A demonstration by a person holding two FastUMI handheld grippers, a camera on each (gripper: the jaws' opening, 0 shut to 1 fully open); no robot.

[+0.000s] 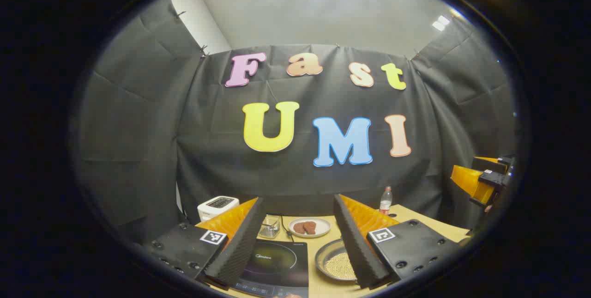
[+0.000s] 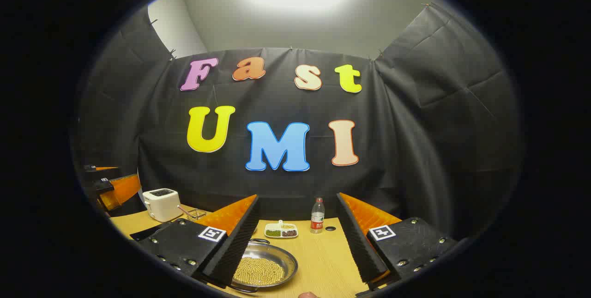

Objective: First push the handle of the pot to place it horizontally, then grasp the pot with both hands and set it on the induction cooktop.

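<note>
A shallow metal pot (image 2: 264,268) holding several yellow beans rests on the wooden table, and it sits right of the black induction cooktop (image 1: 276,263) as pot (image 1: 336,261) in the left gripper view. A thin handle (image 2: 259,240) shows at its far rim. My left gripper (image 1: 298,242) is open above the cooktop's right edge, its right finger (image 1: 355,247) overlapping the pot. My right gripper (image 2: 298,242) is open above the table, its left finger (image 2: 235,247) over the pot's left side. Each gripper also appears at the other view's edge: right gripper (image 1: 482,182), left gripper (image 2: 113,187).
A white toaster (image 2: 160,204), a small wire basket (image 2: 193,214), a divided dish of beans (image 2: 280,230) and a water bottle (image 2: 317,216) stand toward the back. A plate with brown pieces (image 1: 309,227) and a glass jar (image 1: 269,227) sit behind the cooktop.
</note>
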